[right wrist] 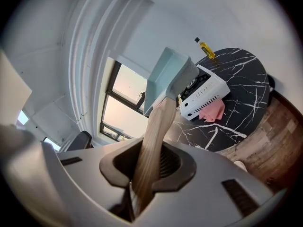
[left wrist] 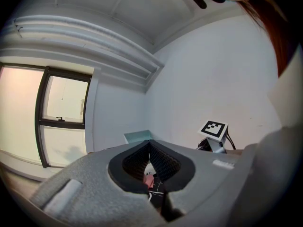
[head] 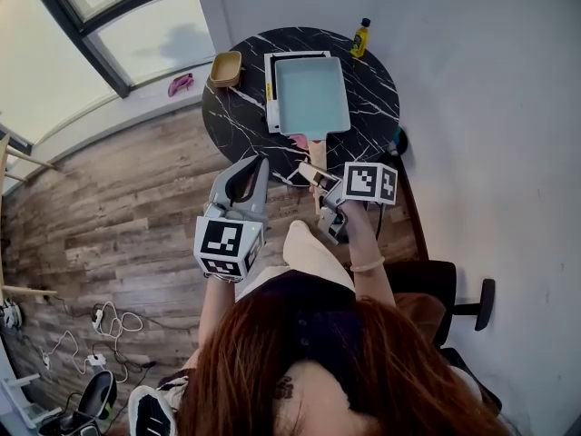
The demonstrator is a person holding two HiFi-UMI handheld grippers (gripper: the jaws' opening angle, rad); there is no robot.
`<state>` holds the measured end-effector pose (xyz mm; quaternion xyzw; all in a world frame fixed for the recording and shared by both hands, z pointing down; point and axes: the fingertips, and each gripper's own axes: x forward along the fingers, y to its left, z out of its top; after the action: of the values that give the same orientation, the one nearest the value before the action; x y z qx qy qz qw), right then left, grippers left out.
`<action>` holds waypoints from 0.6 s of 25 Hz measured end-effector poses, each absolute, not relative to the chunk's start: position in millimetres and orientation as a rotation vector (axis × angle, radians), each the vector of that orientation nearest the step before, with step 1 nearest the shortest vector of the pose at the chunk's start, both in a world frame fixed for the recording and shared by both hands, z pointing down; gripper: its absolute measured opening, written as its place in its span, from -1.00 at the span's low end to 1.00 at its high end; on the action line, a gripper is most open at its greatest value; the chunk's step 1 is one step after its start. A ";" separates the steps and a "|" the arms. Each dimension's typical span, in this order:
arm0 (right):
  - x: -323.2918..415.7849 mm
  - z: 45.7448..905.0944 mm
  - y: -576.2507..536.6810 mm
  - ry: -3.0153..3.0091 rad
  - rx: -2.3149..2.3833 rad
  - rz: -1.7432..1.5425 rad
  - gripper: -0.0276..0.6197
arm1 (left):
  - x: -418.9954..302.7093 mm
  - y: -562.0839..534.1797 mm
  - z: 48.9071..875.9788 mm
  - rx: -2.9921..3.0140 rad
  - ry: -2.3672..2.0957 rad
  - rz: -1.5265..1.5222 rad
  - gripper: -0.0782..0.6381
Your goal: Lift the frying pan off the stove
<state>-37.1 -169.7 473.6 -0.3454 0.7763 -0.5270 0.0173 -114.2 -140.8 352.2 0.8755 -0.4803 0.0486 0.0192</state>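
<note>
A light-blue square frying pan (head: 311,95) with a wooden handle (head: 318,157) is over the white stove (head: 270,89) on the round black marble table (head: 236,116). My right gripper (head: 315,178) is shut on the handle (right wrist: 154,131). In the right gripper view the pan (right wrist: 168,77) shows its grey underside just above the stove (right wrist: 208,96) and its burner. My left gripper (head: 260,162) hovers at the table's near edge, left of the handle, shut with nothing in it. In the left gripper view its jaws (left wrist: 149,145) meet, and the pan's rim (left wrist: 137,136) peeks beyond them.
A pink cloth (right wrist: 212,111) lies in front of the stove. A yellow oil bottle (head: 360,37) stands at the table's far edge and a tan bowl (head: 225,67) at its left. A dark chair (head: 445,289) is at my right. Cables (head: 100,330) lie on the wooden floor.
</note>
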 end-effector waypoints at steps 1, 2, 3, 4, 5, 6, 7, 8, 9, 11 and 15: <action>-38.3 470.9 -162.8 2.414 -1.075 -1.631 -0.70 | -115.6 -133.4 350.2 2.720 -1.490 0.145 -0.75; -39.3 469.0 -157.3 2.415 -1.075 -1.625 -0.70 | -116.7 -127.6 349.1 2.723 -1.489 0.141 -0.75; -40.3 467.9 -153.1 2.414 -1.074 -1.620 -0.70 | -117.5 -123.3 348.5 2.726 -1.487 0.137 -0.75; -41.5 467.3 -149.8 2.414 -1.074 -1.617 -0.70 | -118.4 -120.1 348.3 2.728 -1.485 0.134 -0.75; -42.8 466.6 -146.8 2.414 -1.076 -1.616 -0.70 | -119.5 -117.3 348.1 2.729 -1.483 0.131 -0.75; -44.1 465.8 -143.7 2.413 -1.078 -1.615 -0.70 | -120.7 -114.5 347.6 2.731 -1.481 0.127 -0.75; -45.5 464.6 -140.3 2.413 -1.079 -1.613 -0.70 | -121.8 -111.2 346.9 2.733 -1.478 0.124 -0.75; -46.7 463.1 -136.4 2.414 -1.080 -1.610 -0.70 | -122.7 -107.1 346.1 2.736 -1.476 0.122 -0.75; -48.2 461.7 -132.0 2.414 -1.081 -1.606 -0.70 | -123.7 -102.5 345.3 2.740 -1.472 0.120 -0.75; -51.8 459.4 -123.2 2.415 -1.084 -1.599 -0.70 | -126.1 -93.1 344.7 2.748 -1.465 0.119 -0.75; -56.5 455.2 -109.0 2.418 -1.088 -1.591 -0.70 | -129.3 -81.4 342.7 2.759 -1.456 0.116 -0.75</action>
<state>-56.5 -109.0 455.2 -0.3517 0.7818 -0.5143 0.0249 -129.3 -81.4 342.7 0.8837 -0.4664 0.0372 0.0100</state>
